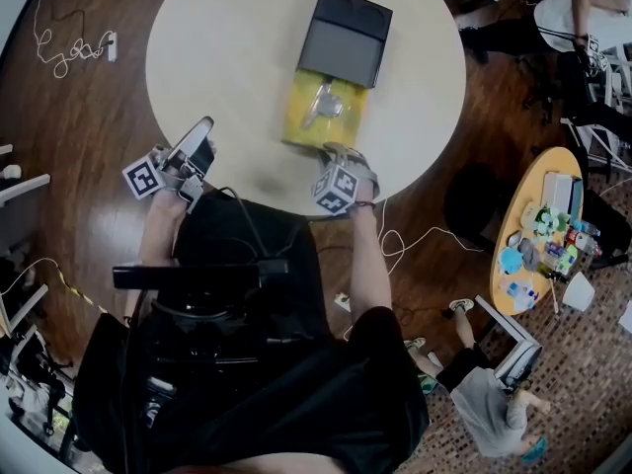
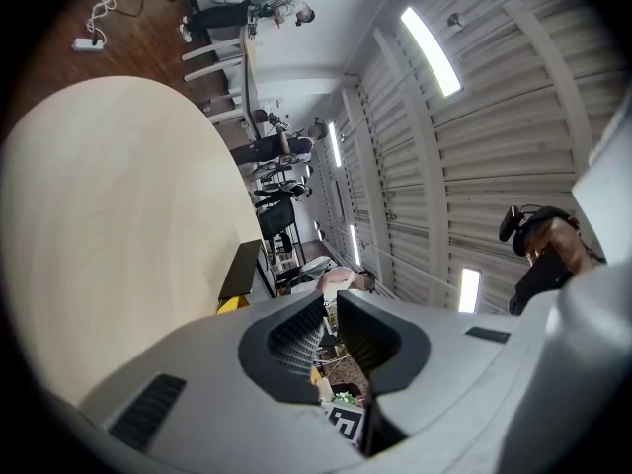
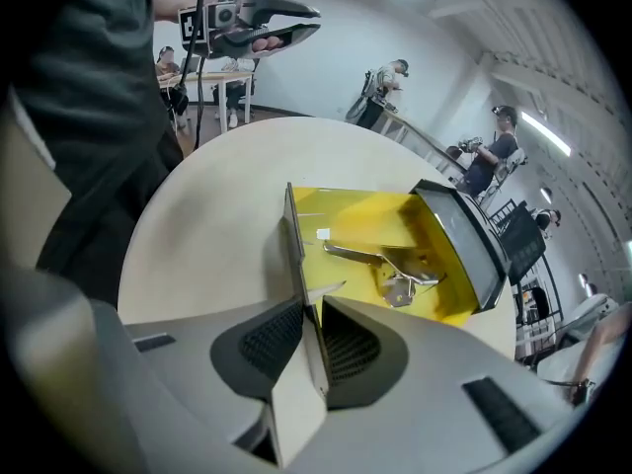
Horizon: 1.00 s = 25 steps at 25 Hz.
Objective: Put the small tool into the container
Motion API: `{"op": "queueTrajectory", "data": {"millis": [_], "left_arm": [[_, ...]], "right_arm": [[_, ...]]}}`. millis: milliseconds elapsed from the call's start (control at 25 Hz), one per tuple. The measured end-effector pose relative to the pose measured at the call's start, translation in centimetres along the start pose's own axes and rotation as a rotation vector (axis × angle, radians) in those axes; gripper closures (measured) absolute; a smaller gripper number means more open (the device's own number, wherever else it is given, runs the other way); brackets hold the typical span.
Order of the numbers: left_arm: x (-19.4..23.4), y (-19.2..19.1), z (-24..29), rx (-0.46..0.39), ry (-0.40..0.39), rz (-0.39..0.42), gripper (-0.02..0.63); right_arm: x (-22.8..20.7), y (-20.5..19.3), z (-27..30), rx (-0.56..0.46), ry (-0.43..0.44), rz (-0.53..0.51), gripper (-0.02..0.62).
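Your left tongs (image 1: 204, 126) (image 2: 331, 302) hang over the near left edge of the bench (image 1: 227, 47) (image 2: 118, 215), tips nearly together with nothing between them; toward the middle of the bench lies the container (image 1: 296, 107) (image 3: 346, 210), its yellow tray half out from under the dark lid (image 1: 346, 38) (image 3: 464, 235); the tool (image 1: 324, 104) (image 3: 390, 265) lies inside the tray, on the yellow floor near the lid; your right tongs (image 1: 334, 151) (image 3: 308, 309) point down at the tray's near end, closed narrow on its thin upright flap (image 3: 293, 235).
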State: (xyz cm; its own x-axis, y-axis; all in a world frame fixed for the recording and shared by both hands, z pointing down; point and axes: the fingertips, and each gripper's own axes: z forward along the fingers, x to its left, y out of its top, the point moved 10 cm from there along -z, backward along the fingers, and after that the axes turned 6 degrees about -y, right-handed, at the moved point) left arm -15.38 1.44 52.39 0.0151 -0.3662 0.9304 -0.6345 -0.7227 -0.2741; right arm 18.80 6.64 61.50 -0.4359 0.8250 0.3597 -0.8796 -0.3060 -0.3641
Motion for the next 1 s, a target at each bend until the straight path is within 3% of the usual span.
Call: {"op": "queueTrajectory", "data": {"millis": [1000], "left_arm": [[0.1,0.2,-0.4,-0.012,0.006,0.006,0.565]], "right_arm": [[-1.2,0.8,1.0,0.005,-0.022,-0.02,0.532]]}}
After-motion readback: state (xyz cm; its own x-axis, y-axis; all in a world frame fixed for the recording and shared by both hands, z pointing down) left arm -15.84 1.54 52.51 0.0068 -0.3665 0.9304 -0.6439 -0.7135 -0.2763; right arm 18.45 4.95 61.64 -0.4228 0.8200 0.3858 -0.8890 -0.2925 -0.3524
